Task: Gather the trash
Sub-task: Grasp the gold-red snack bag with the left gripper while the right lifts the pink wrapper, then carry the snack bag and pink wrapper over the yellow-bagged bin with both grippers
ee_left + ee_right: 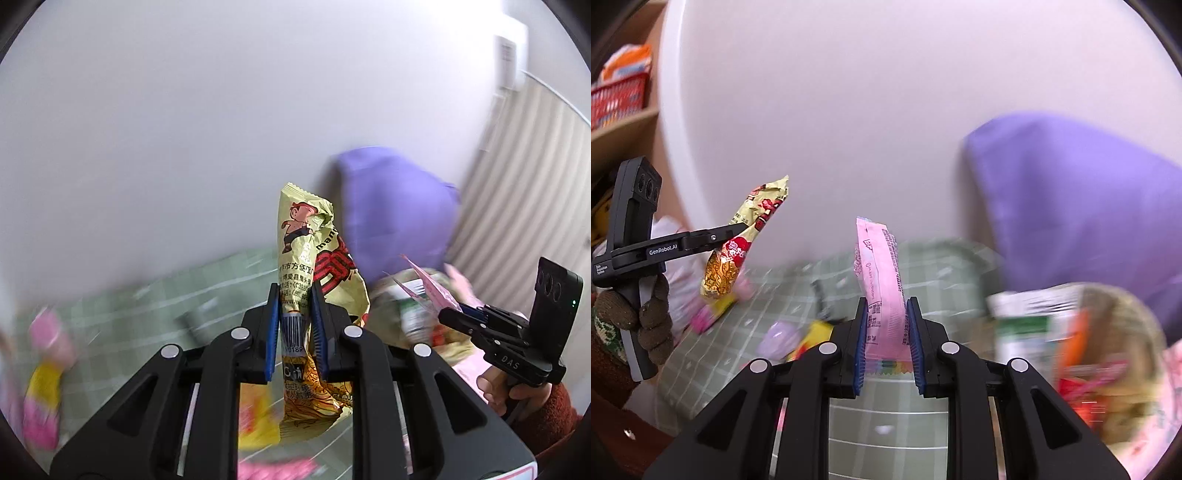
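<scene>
My left gripper (295,328) is shut on a yellow noodle snack wrapper (306,251) and holds it upright above the green checked tablecloth (122,306). My right gripper (886,343) is shut on a pink wrapper (882,280), also held upright. In the left wrist view the right gripper (448,314) is at the right, holding the pink wrapper (436,291) over a woven basket (458,343) of trash. In the right wrist view the left gripper (738,230) holds the yellow wrapper (746,236) at the left, and the basket (1130,325) is blurred at the right.
A purple cushion (399,210) (1082,210) stands behind the basket against the white wall. Pink and yellow wrappers (44,369) lie on the cloth at the left. More small wrappers (790,338) lie mid-table. A shelf with a red basket (617,99) is far left.
</scene>
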Tool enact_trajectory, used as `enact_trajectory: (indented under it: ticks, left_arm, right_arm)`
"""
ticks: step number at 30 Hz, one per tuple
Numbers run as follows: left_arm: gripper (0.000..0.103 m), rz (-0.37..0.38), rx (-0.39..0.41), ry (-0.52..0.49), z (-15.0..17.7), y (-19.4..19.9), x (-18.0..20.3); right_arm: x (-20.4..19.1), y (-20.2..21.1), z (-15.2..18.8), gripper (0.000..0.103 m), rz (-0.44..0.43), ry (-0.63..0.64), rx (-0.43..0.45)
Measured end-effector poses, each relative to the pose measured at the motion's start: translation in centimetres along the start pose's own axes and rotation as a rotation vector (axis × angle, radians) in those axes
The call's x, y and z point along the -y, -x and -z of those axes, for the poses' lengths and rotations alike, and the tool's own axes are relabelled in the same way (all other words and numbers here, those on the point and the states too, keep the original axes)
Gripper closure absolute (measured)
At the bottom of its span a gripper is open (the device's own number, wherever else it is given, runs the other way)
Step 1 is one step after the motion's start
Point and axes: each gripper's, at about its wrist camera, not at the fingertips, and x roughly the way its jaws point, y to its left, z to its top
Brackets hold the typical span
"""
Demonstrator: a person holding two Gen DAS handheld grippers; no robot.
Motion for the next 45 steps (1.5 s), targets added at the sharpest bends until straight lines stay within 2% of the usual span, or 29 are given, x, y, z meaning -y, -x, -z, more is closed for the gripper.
enact_trajectory:
  ticks: [5, 8, 11, 14, 19, 22, 25, 29, 31, 35, 42, 45]
  left_arm:
    - [0.087, 0.199, -0.035, -0.12, -2.5, -4.6, 7.0]
    - [0.087, 0.278, -0.089, -0.183, -2.2, -7.6, 10.7]
    - [0.087, 0.318, -0.142, -0.211, -1.1, -10.4, 13.3]
    - [0.087, 0.315, -0.158, -0.235, -0.2, -12.6, 14.8]
    - [0.087, 0.212, -0.208, -0.237, 1.3, -18.0, 15.1]
    - [0.087, 0.195, -0.256, -0.239, 2.0, -20.9, 15.1]
    - [0.087, 0.211, -0.288, -0.273, 2.4, -23.5, 16.3]
    - [0.087, 0.277, -0.338, -0.344, 3.0, -26.0, 19.2]
    - [0.087, 0.3, -0.361, -0.37, 3.4, -26.5, 20.4]
    - [0.087, 0.345, -0.384, -0.347, 3.8, -26.2, 20.6]
    - [0.086, 0.37, -0.366, -0.355, 3.0, -24.2, 20.3]
    - [0.079, 0.375, -0.359, -0.327, 2.4, -23.7, 19.6]
  right_arm:
    - [4.4, 5.7, -0.8, 0.083, 0.194, -0.039, 0.086]
    - [7.9, 8.6, -0.2, 0.082, 0.297, -0.121, 0.112]
    - [10.0, 10.4, 0.7, 0.083, 0.348, -0.178, 0.122]
    - [12.0, 11.5, 1.7, 0.083, 0.387, -0.222, 0.125]
    - [14.0, 10.8, 2.8, 0.083, 0.393, -0.275, 0.104]
    - [14.6, 9.7, 3.3, 0.083, 0.387, -0.282, 0.087]
    - [15.3, 8.2, 3.8, 0.083, 0.389, -0.281, 0.059]
    - [15.8, 6.7, 4.0, 0.083, 0.401, -0.279, 0.024]
    - [16.4, 6.0, 4.3, 0.083, 0.407, -0.286, 0.005]
    - [17.5, 4.9, 4.9, 0.083, 0.415, -0.303, -0.026]
    - [17.5, 3.3, 5.5, 0.082, 0.409, -0.301, -0.055]
    - [17.4, 3.2, 5.5, 0.082, 0.414, -0.305, -0.047]
